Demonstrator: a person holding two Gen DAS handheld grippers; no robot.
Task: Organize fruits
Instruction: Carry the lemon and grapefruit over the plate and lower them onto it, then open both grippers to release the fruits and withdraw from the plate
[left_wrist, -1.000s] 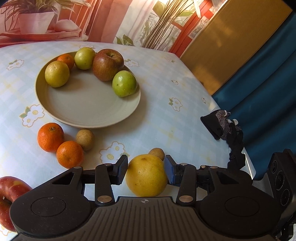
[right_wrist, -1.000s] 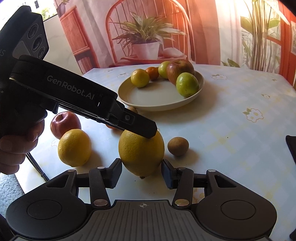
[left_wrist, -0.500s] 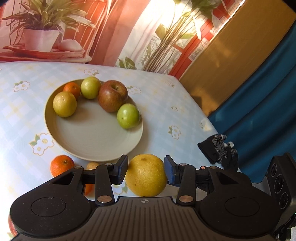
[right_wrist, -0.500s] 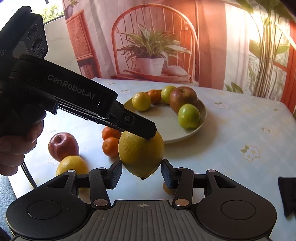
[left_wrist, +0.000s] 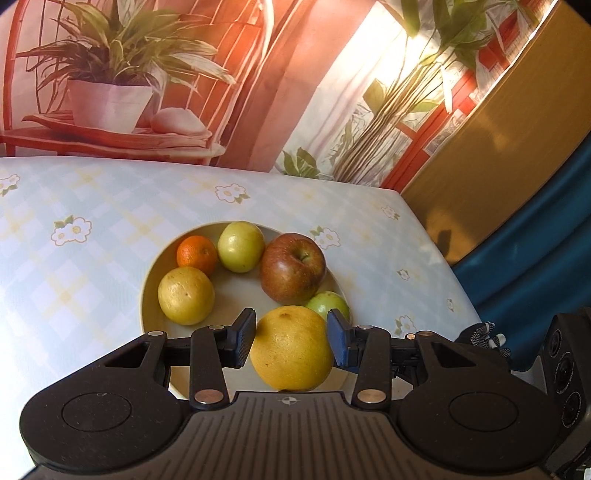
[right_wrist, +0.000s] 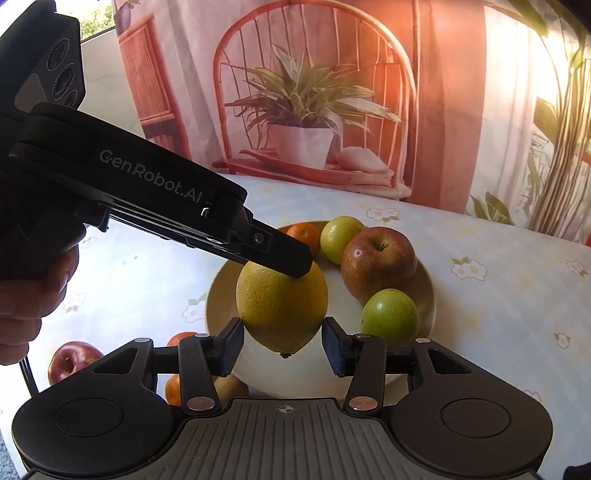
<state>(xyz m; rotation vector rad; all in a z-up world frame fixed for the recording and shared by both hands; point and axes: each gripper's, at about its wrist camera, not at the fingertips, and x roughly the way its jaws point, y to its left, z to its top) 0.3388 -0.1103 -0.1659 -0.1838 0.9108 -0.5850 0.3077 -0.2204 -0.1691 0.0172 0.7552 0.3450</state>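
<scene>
My left gripper (left_wrist: 291, 338) is shut on a large yellow citrus fruit (left_wrist: 291, 349) and holds it in the air over the near side of the cream plate (left_wrist: 151, 295). On the plate lie a yellow fruit (left_wrist: 185, 295), a small orange (left_wrist: 197, 254), a pale green fruit (left_wrist: 241, 246), a red apple (left_wrist: 293, 266) and a green fruit (left_wrist: 327, 303). In the right wrist view the left gripper's finger (right_wrist: 273, 251) presses the yellow citrus (right_wrist: 282, 304). My right gripper (right_wrist: 282, 347) is open, its pads just below and beside the fruit, not touching it.
On the flowered tablecloth (right_wrist: 498, 295) left of the plate lie a red apple (right_wrist: 70, 360), two oranges (right_wrist: 177, 387) and a small brown fruit (right_wrist: 231, 387). The table's right edge (left_wrist: 443, 258) borders a blue curtain. A dark glove (left_wrist: 484, 334) lies near that edge.
My left gripper has lifted the yellow citrus off the table and carried it forward over the plate. The right gripper has followed along, still open.
</scene>
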